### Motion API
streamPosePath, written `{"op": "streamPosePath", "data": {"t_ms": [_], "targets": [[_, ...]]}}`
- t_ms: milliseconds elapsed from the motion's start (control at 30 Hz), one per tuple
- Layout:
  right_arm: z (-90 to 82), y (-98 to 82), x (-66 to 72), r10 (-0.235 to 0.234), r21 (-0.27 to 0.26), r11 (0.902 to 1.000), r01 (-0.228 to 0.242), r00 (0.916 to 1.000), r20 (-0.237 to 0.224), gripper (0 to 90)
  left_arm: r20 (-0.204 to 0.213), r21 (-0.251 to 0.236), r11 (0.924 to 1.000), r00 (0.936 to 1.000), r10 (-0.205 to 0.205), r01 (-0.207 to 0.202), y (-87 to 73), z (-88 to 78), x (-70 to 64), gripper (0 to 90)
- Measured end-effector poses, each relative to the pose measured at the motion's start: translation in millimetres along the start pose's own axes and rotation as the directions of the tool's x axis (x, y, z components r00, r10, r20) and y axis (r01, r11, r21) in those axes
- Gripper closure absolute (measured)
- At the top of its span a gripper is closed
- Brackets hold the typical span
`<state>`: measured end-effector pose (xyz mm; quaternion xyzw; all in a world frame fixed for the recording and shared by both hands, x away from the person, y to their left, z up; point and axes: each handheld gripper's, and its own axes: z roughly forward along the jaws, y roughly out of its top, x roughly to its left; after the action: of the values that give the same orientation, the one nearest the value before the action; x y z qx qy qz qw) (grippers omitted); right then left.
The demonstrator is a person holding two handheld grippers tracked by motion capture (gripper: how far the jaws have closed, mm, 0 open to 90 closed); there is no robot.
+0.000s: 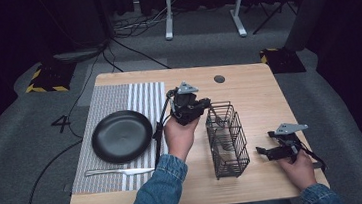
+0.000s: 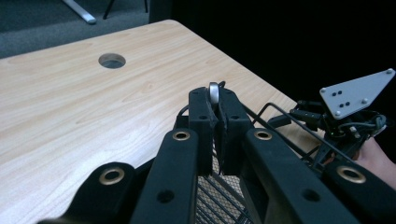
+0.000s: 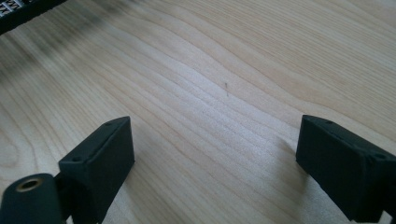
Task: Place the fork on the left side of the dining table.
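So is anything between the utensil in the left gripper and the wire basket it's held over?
Nothing visible. The left gripper is shut on a thin metal utensil right above the wire basket, at its far rim. The basket's open top shows no cover. The right gripper rests open on the table, apart from the basket.

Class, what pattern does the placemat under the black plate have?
Grey-and-white stripes on the placemat, clearest in the high view.

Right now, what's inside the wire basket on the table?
Through the wire basket a pale utensil seems to lie near the bottom; its type is unclear. The left gripper holds a silver utensil end above it, the rest covered.
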<state>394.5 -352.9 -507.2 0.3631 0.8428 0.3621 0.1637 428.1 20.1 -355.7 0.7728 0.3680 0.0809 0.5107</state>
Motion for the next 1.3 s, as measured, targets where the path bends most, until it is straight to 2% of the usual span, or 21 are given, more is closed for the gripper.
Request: {"op": "streamPosePath", "data": {"t_ms": [433,700,733,967,1300], "targets": [[0.0,0.0,0.0,-0.001,0.0,1.0,0.001,1.0,-0.001,11.7,0.006,-0.004,0.9991,0.9991,0.041,-0.041,25.6,-27.8,-12.5,86.4],[-0.1,0.0,0.0,-0.001,-0.001,1.0,0.001,1.0,-0.001,11.8,0.004,-0.011,0.9981,0.9982,0.06,-0.06,39.6,-47.6,-14.8,86.3],[0.0,0.0,0.1,0.0,-0.001,1.0,0.0,1.0,-0.001,11.9,0.001,-0.011,0.9975,0.9976,0.07,-0.07,44.2,-55.2,-14.5,86.3],[0.0,0.0,0.1,-0.001,-0.001,1.0,0.001,1.0,-0.001,11.9,-0.01,-0.032,0.9962,0.9967,0.081,-0.081,59.8,-80.7,-9.0,86.3],[-0.1,-0.1,0.2,0.0,-0.001,1.0,0.0,1.0,0.0,12.0,-0.023,-0.052,0.9958,0.9969,0.075,-0.076,70.8,-96.5,3.9,86.4]]}}
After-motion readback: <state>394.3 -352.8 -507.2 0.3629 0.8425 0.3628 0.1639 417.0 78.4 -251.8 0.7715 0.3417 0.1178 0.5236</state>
